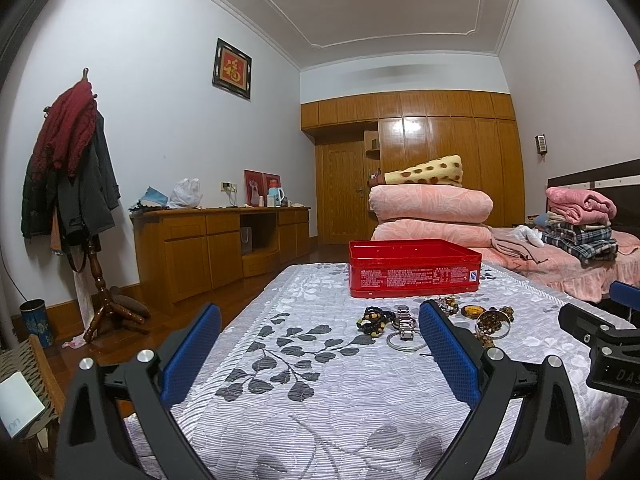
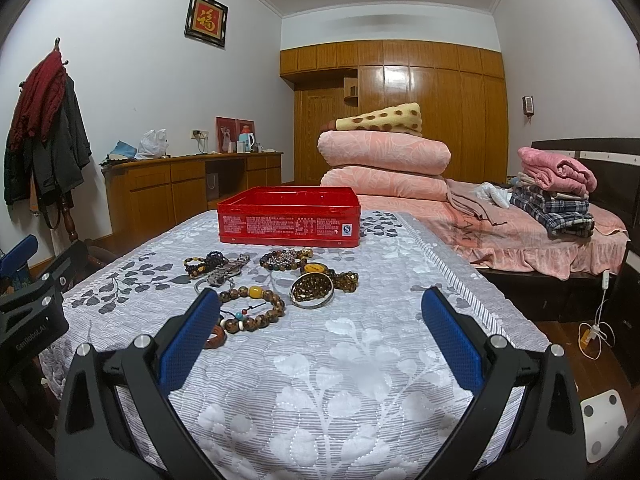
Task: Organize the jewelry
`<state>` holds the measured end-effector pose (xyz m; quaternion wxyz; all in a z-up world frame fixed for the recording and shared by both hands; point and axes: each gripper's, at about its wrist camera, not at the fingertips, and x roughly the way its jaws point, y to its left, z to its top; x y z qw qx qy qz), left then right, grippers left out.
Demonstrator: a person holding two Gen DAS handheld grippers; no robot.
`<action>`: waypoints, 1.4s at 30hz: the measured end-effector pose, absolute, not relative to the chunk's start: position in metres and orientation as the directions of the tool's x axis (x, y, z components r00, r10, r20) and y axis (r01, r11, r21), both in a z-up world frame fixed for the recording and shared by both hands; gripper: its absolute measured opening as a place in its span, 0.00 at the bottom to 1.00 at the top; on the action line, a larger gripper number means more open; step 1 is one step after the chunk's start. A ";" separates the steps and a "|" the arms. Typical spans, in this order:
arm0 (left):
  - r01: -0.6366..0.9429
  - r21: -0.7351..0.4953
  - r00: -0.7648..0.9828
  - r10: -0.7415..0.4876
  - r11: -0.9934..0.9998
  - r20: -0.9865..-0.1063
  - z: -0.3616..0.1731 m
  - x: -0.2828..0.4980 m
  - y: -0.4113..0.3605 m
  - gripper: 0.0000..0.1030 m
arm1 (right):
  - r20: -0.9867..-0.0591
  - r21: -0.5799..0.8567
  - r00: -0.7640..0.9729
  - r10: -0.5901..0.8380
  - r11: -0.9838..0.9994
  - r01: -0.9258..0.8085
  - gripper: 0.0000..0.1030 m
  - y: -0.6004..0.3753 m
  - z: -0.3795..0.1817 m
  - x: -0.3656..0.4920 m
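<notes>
Two low views sharing red tin [image 1: 414,268]

Bedroom before me: glossy wooden wardrobe wall [image 2: 400,112] at the far end, white plastered walls either side. Left of it, a long low wooden sideboard [image 2: 180,188]; right, a pink-covered bed [image 2: 520,236]. Framed red-and-gold calligraphy [image 2: 206,19] hangs above the sideboard.
</notes>
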<state>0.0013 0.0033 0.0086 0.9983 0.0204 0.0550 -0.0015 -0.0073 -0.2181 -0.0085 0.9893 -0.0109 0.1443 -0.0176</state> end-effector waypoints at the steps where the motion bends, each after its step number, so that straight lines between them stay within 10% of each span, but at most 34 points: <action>1: 0.006 0.041 0.994 -0.001 0.999 -0.111 0.009 0.001 0.004 0.94 | -0.286 -0.027 0.957 -0.038 0.999 0.032 0.95 -0.218 -0.009 -0.007; 29: 0.120 0.008 0.926 -0.109 0.993 -0.361 -0.003 0.057 -0.020 0.93 | -0.470 0.041 0.882 0.021 0.999 -0.002 0.95 -0.232 -0.012 0.044; 42: 0.247 -0.027 0.858 -0.232 0.969 -0.459 -0.019 0.062 -0.057 0.76 | -0.504 0.060 0.864 -0.011 0.997 0.047 0.95 -0.255 -0.017 0.051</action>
